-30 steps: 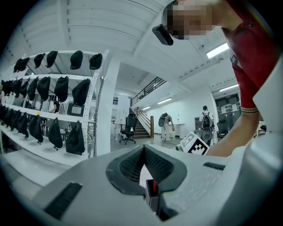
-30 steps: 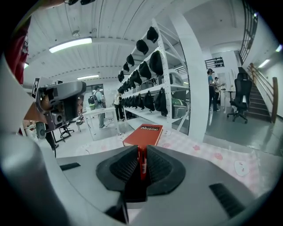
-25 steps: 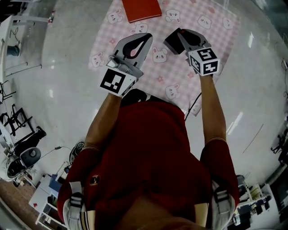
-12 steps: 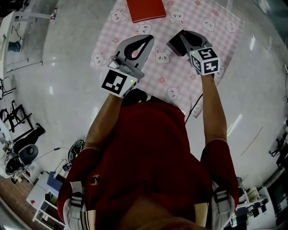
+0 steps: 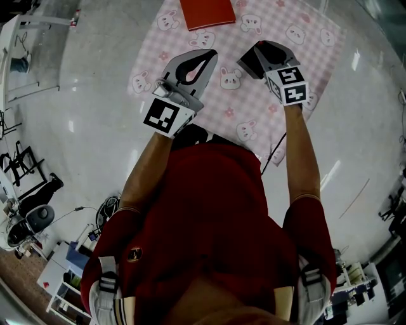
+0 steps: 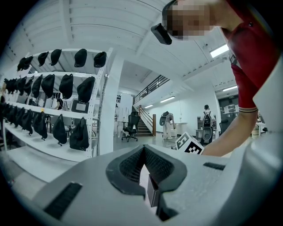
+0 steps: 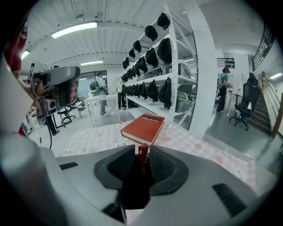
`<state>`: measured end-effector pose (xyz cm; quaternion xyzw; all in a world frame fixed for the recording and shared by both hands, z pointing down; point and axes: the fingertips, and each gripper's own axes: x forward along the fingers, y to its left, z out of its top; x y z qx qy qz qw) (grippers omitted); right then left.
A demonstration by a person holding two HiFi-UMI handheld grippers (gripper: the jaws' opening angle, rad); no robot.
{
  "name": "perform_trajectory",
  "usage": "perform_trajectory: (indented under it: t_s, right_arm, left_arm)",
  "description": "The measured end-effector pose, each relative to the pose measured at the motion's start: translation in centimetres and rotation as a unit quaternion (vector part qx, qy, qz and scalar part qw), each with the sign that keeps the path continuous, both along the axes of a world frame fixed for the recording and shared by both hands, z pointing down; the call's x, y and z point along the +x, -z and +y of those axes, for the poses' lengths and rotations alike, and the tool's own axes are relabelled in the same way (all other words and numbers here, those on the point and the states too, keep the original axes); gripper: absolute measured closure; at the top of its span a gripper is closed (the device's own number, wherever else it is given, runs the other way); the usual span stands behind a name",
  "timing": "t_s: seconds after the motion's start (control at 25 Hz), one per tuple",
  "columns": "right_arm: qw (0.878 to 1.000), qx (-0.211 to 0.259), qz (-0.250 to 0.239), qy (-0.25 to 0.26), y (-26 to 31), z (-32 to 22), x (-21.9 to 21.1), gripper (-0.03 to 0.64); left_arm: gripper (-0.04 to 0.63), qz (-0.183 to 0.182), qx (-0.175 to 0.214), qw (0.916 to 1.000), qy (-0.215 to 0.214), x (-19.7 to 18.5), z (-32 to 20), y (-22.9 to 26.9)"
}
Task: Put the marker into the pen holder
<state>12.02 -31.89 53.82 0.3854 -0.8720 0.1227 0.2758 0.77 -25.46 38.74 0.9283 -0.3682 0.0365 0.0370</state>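
Right gripper view: one marker, one book.

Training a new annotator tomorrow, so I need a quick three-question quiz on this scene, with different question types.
1. True or false: the red book lies on the pink checked cloth.
2. Which gripper has the red marker between its jaws?
3. The jaws of the left gripper are: A wide apart; B together; C on the book.
Key: 1 true. 2 the right gripper; its jaws have just been opening. 3 B.
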Motion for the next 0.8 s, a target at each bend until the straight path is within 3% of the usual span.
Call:
perform_trajectory:
  t_s: [0.28, 0.56, 0.8]
  right_arm:
    - [1.0, 0.014, 0.006, -0.008, 0.6, 0.1, 0.8, 0.5]
    - [0.999, 0.038, -0.005, -0.012, 2.7, 0.3, 0.3, 0.5]
    - [0.996, 0.07, -0.045, -0.021, 6.3, 1.1, -0.1, 0.524]
  left_arm:
    - [0.589, -0.009, -0.012, 0.9999, -0.002, 0.1, 0.9, -0.5]
    - [0.589, 0.004, 0.003, 1.0, -0.008, -0.1, 0.5, 0.4]
    - [0.589, 0.008, 0.007, 0.9997, -0.021, 0.1, 0.7, 0.8]
